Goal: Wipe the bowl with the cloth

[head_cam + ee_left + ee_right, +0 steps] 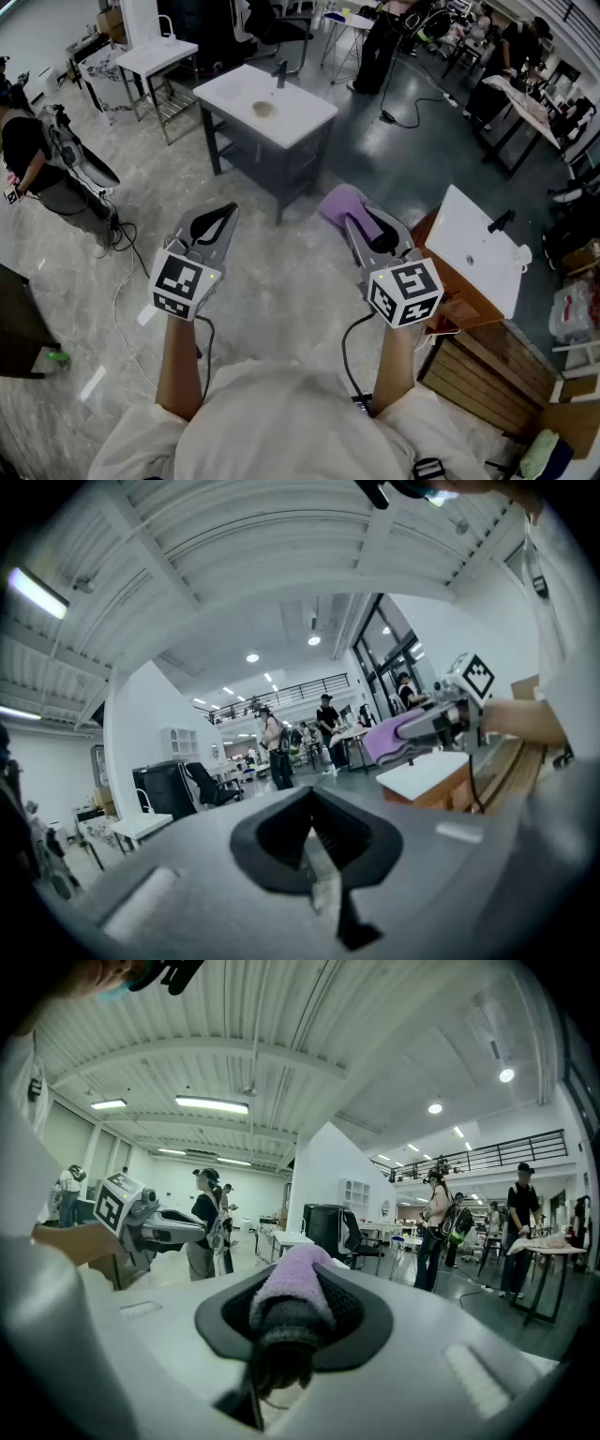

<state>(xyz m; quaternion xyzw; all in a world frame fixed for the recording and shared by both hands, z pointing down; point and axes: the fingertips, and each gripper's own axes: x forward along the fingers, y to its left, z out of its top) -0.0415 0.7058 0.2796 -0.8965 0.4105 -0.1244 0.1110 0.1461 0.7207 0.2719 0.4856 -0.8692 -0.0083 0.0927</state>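
The right gripper [352,218] pinches the soft, light purple cloth [338,202], bunched between its jaws. The left gripper [219,216] is closed and empty. The bowl [263,109], probably rigid and light, sits well ahead of both jaws; brace its rim.

White-topped grey table [302,114] stands mid-floor; small bowl [263,109] sits on top, near its centre; dark upright fixture [280,73] rises at far edge, kind unclear; second white table [157,56] stands further left, apart from first; wooden cabinet [466,302] at right carries tilted white slab [473,253]; small dark object [502,222] lies on slab near far corner; grey marbled floor [281,272] under all; black cable [412,122] trails across floor beyond table; pale cable [120,291] loops on floor at left; white strip [92,382] lies lower left
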